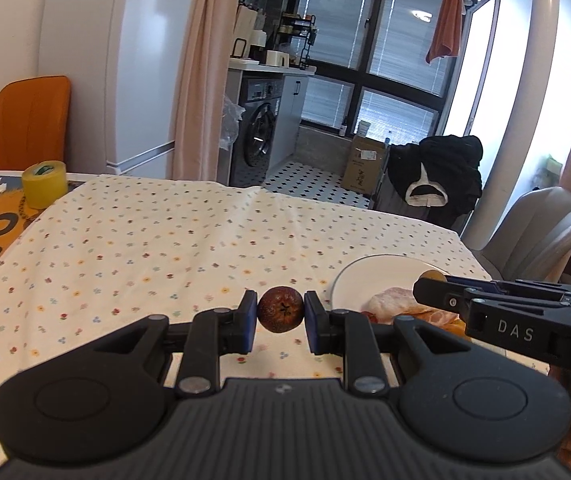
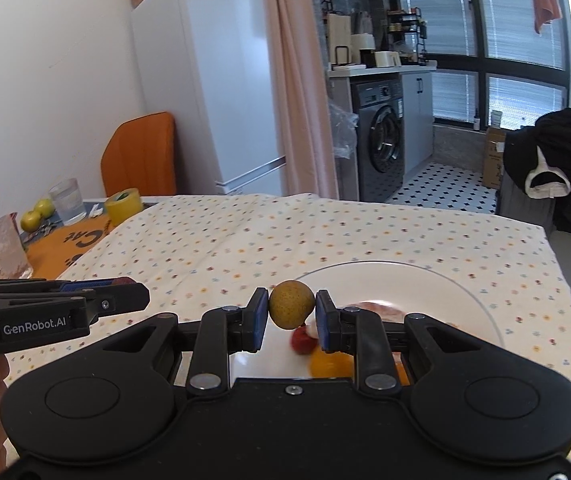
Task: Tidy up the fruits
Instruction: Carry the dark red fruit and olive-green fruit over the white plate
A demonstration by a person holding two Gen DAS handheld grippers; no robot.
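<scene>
Brown fruit (image 1: pixel 280 309), roundish, no clear long axis, dark star-shaped end facing the camera, lower centre of frame, clamped in left gripper (image 1: pixel 279 316) over the flowered tablecloth (image 1: pixel 165 248). Tan round fruit (image 2: pixel 291 304) clamped in right gripper (image 2: pixel 290 314) over the white plate (image 2: pixel 425 280) holding other fruit. Gripper sides read "DAS" and "GenRobot.AI"; orange mat (image 2: pixel 81 240) reads "Cat".

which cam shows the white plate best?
Right wrist: most of the plate's rim and the fruit on it show, past the right hand-held gripper. Left wrist shows only its left part, behind that gripper.
</scene>
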